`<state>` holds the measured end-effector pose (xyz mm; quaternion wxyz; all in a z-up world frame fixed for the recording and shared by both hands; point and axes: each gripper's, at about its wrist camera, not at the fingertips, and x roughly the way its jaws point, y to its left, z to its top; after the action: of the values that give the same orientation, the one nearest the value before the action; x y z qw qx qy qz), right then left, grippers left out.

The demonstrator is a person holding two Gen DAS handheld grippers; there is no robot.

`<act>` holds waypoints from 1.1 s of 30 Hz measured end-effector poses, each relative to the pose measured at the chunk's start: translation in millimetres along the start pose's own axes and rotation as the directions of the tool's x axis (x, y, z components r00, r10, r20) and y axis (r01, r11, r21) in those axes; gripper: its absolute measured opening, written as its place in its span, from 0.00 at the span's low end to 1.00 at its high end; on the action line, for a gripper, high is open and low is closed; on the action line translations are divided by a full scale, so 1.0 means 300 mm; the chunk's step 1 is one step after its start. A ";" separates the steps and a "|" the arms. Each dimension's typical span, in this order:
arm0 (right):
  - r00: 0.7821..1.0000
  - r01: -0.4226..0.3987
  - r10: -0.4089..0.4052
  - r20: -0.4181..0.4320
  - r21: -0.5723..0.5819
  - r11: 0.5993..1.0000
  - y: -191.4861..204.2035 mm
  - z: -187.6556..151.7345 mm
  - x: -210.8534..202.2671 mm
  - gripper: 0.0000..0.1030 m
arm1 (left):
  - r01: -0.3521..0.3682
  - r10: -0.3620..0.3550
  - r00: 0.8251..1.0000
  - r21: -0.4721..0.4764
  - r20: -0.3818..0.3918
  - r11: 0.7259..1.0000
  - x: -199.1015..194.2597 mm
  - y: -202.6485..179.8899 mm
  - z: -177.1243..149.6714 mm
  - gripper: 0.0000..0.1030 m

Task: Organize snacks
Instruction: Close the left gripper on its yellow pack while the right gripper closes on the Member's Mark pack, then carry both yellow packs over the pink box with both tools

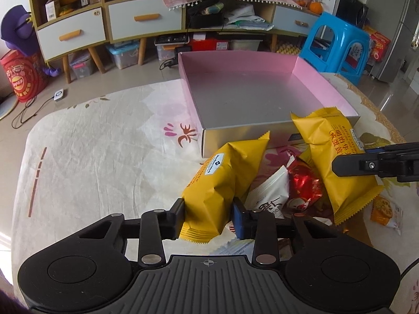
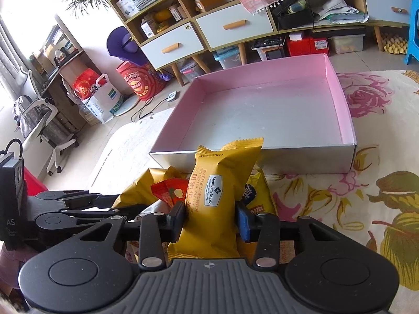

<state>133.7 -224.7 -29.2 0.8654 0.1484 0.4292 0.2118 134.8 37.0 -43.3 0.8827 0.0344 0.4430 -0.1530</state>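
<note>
Both claws are clamped on snack packs: left claw [image 1: 208, 217] pinches one yellow waffle pack [image 1: 222, 183] near its bottom end, right claw [image 2: 210, 218] squeezes a second yellow pack [image 2: 217, 193] around its middle, both just in front of the empty pink box [image 2: 337, 99] on the flowery counter [image 1: 104, 157]. These look light, puffy and crinkly with slick film, so I'd guess a mid-body pinch holds better than the crimped edge, and squeezing hard could crush what's inside. Smaller red packet [image 1: 303, 185] and white packet [image 1: 269, 193] sit between them in the pile.
</note>
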 end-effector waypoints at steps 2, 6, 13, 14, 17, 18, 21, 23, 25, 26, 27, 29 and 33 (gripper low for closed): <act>1.000 -0.006 0.006 0.009 0.001 1.000 0.002 -0.002 -0.010 0.32 | 0.004 -0.004 1.000 0.000 0.013 1.000 -0.012 -0.002 0.003 0.30; 1.000 -0.016 0.016 0.026 0.007 1.000 -0.002 0.000 -0.034 0.31 | 0.002 -0.002 0.999 0.005 0.034 1.000 -0.035 -0.010 0.007 0.27; 0.998 -0.036 0.034 0.062 0.025 0.999 -0.009 0.019 -0.069 0.31 | 0.000 0.001 0.998 -0.007 0.065 1.000 -0.072 -0.013 0.010 0.24; 0.997 -0.037 0.035 0.066 0.030 0.999 -0.011 0.021 -0.072 0.31 | 0.003 -0.003 0.998 -0.007 0.068 1.000 -0.079 -0.014 0.010 0.24; 0.996 -0.043 0.039 0.079 0.044 0.998 -0.018 0.027 -0.087 0.31 | 0.014 -0.013 0.997 -0.002 0.082 1.000 -0.104 -0.018 0.010 0.24; 0.995 -0.046 0.041 0.087 0.049 0.998 -0.019 0.029 -0.093 0.31 | 0.016 -0.016 0.996 -0.001 0.088 1.000 -0.113 -0.019 0.010 0.24; 0.993 -0.052 0.045 0.107 0.063 0.997 -0.022 0.041 -0.111 0.31 | 0.023 -0.022 0.994 -0.007 0.109 1.000 -0.142 -0.020 0.012 0.23; 0.992 -0.055 0.046 0.119 0.075 0.996 -0.026 0.046 -0.122 0.31 | 0.027 -0.025 0.992 -0.014 0.126 1.000 -0.162 -0.017 0.014 0.23; 0.991 -0.058 0.046 0.128 0.086 0.995 -0.030 0.049 -0.129 0.31 | 0.028 -0.024 0.990 -0.022 0.142 0.999 -0.180 -0.014 0.016 0.23; 0.990 -0.059 0.046 0.133 0.091 0.994 -0.032 0.050 -0.133 0.31 | 0.028 -0.024 0.988 -0.026 0.150 0.999 -0.188 -0.013 0.018 0.23; 0.989 -0.059 0.046 0.138 0.094 0.994 -0.033 0.051 -0.136 0.31 | 0.028 -0.023 0.987 -0.031 0.158 0.999 -0.195 -0.011 0.020 0.23; 0.988 -0.058 0.044 0.146 0.098 0.993 -0.034 0.052 -0.140 0.31 | 0.029 -0.022 0.985 -0.040 0.171 0.999 -0.208 -0.008 0.023 0.23; 0.986 -0.064 0.046 0.162 0.106 0.992 -0.043 0.061 -0.151 0.31 | 0.032 -0.020 0.980 -0.058 0.200 0.998 -0.228 -0.006 0.031 0.23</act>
<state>127.1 -259.7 6.6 0.8810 0.2245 0.3657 0.1991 103.0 50.0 16.7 0.9211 -0.0137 0.3574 -0.1538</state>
